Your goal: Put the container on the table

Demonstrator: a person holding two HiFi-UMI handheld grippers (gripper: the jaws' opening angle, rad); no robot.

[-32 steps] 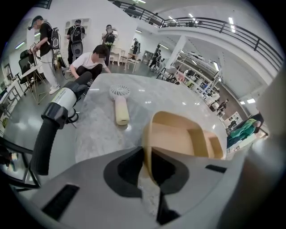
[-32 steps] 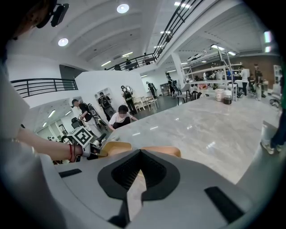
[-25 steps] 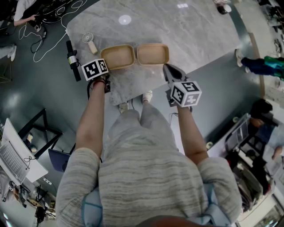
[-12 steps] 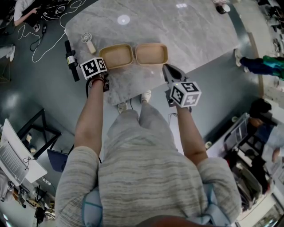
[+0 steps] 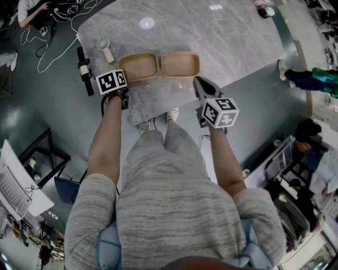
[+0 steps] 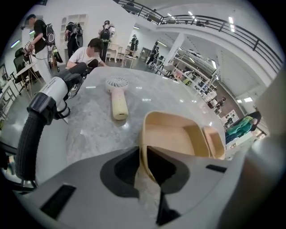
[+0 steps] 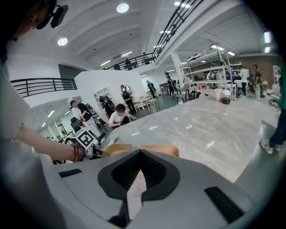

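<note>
Two shallow tan containers stand side by side near the front edge of the marble table [image 5: 222, 42]. The left container [image 5: 139, 66] has its near-left rim pinched in my left gripper [image 5: 124, 78]. In the left gripper view that container's [image 6: 176, 134] wall runs between the jaws of the left gripper [image 6: 142, 156], and it rests on the tabletop. The right container [image 5: 180, 64] lies free. My right gripper [image 5: 199, 82] hovers shut and holding nothing just off the table's edge, by that container's near-right corner. From the right gripper [image 7: 139, 174], both containers [image 7: 134, 149] show beyond the jaws.
A small hand fan [image 5: 104, 49] lies behind and left of the containers. A black cylindrical device [image 5: 83, 67] on a cable sits at the table's left edge. Cups stand at the far corner [image 5: 266, 9]. People sit and stand around the room.
</note>
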